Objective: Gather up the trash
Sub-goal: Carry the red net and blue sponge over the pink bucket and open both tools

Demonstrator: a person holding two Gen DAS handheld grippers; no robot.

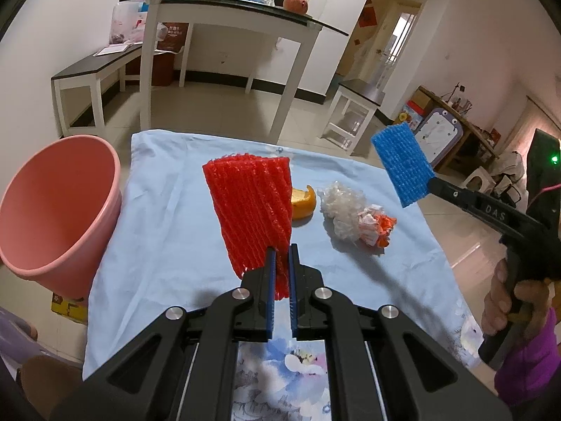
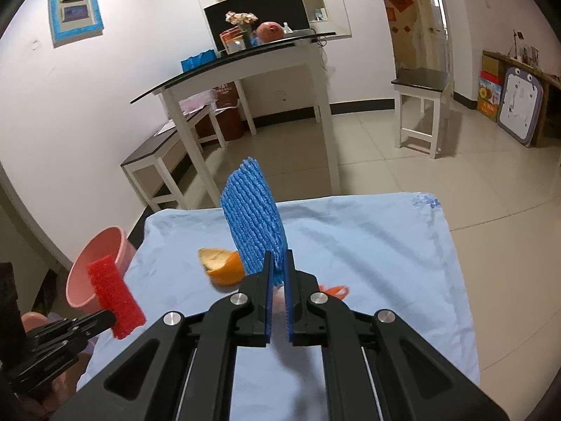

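Spreading beneath both grippers, a pale blue cloth [image 1: 168,210] covers the table. Left of the left gripper [image 1: 281,266] stands a round pink plastic bucket [image 1: 59,210]. That gripper is clamped on a red foam fruit net [image 1: 250,207], held upright above the cloth. The right gripper [image 2: 278,270] pinches a blue foam fruit net [image 2: 254,217], raised. Ahead lie a crumpled white plastic wad [image 1: 343,210] and an orange peel [image 1: 303,205].

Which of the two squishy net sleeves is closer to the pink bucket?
The red net sleeve, pinched by the left hand-held gripper beside the pink bucket. The blue net sleeve is far across.
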